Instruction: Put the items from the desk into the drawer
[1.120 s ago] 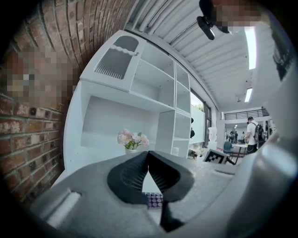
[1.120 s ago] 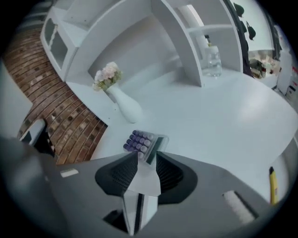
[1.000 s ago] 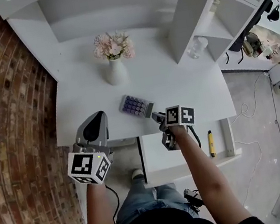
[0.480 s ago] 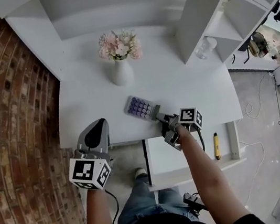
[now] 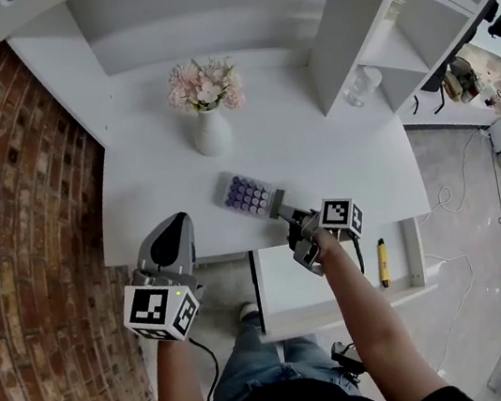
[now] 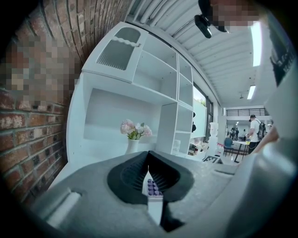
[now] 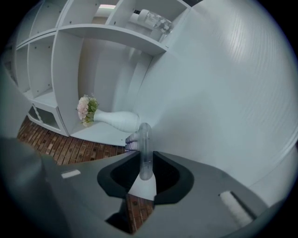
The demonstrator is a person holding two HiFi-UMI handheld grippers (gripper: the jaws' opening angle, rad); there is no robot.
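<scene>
One change since a second ago: the right gripper [image 5: 282,208] has rolled, and its fingers [image 7: 170,179] have just been closing. They now clamp the calculator [image 5: 248,194] by its right end, at the front of the surface [image 5: 338,156]. Left gripper [image 5: 177,224]: fingers together, empty, off the surface's left front corner. Whether the calculator is lifted cannot be made out. The arm [image 5: 365,318] hides part of the drawer [image 5: 279,285]. Count: one calculator, one vase [image 5: 211,133], one pen [image 5: 382,261], in the drawer.
</scene>
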